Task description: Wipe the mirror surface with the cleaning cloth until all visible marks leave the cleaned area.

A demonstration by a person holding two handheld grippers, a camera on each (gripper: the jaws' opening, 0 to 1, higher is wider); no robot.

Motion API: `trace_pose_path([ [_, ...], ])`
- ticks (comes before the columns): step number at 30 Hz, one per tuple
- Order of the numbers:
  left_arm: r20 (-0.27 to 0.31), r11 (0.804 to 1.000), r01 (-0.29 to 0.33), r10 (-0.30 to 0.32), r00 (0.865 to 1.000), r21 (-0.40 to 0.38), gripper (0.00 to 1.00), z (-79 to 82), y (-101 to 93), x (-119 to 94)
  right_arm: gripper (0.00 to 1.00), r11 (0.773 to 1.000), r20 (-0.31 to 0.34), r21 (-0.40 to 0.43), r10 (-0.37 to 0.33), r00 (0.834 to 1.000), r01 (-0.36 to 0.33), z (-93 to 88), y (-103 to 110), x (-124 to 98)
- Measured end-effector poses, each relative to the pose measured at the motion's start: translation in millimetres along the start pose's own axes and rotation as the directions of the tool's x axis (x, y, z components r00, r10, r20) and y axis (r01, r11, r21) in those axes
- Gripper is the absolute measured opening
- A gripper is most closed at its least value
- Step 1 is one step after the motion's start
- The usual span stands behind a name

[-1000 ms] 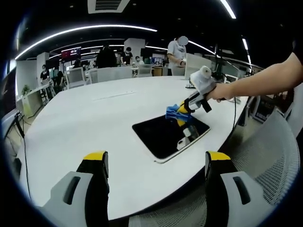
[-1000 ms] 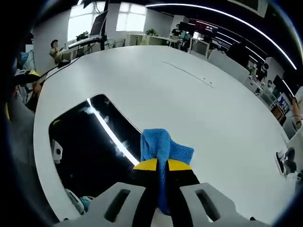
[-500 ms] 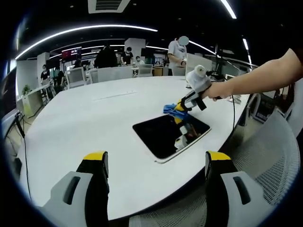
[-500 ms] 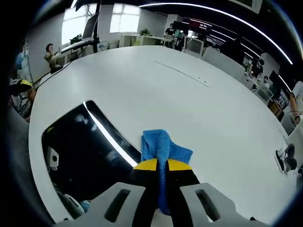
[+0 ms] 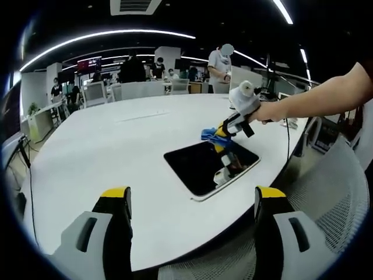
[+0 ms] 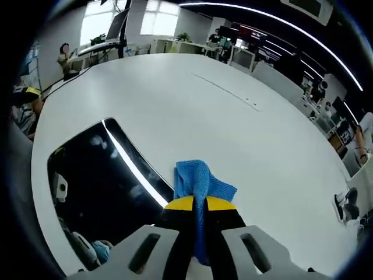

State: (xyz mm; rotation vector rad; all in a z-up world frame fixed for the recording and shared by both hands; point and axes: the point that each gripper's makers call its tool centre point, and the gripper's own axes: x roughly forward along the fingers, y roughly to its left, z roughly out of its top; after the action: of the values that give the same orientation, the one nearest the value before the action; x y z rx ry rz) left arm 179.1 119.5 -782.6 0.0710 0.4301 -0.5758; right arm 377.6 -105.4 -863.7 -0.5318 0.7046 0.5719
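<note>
My right gripper [image 6: 194, 205] is clamped tight on the blue cleaning cloth [image 6: 200, 185], jaws pinched together with the fabric bunched between them. In the left gripper view that right gripper sits over the far edge of the mirror [image 5: 211, 166], cloth at the rim. The mirror lies flat on the big white table [image 5: 116, 151], close to the near edge, dark and reflecting a ceiling light strip. My left gripper [image 5: 190, 205] hangs back off the table edge, jaws spread wide, nothing in them. A mesh chair [image 5: 332, 186] sits just beside the table on my right. People [image 5: 220, 69] and desks stand well beyond the table, nothing between cloth and glass.
</note>
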Motion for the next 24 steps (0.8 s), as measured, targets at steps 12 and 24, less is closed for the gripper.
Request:
trace_pose_path([
  [12, -0.006, 1.0, 0.005, -0.005, 1.0, 0.004, 0.84, -1.4, 0.4, 0.4, 0.0, 0.999, 0.031, 0.046, -0.007, 0.999, 0.005, 7.9, -5.3, -17.9],
  [24, -0.01, 1.0, 0.01, -0.01, 1.0, 0.004, 0.83, -2.2, 0.5, 0.5, 0.0, 0.982, 0.049, 0.181, -0.059, 0.997, 0.049, 0.7, -28.1, -52.3],
])
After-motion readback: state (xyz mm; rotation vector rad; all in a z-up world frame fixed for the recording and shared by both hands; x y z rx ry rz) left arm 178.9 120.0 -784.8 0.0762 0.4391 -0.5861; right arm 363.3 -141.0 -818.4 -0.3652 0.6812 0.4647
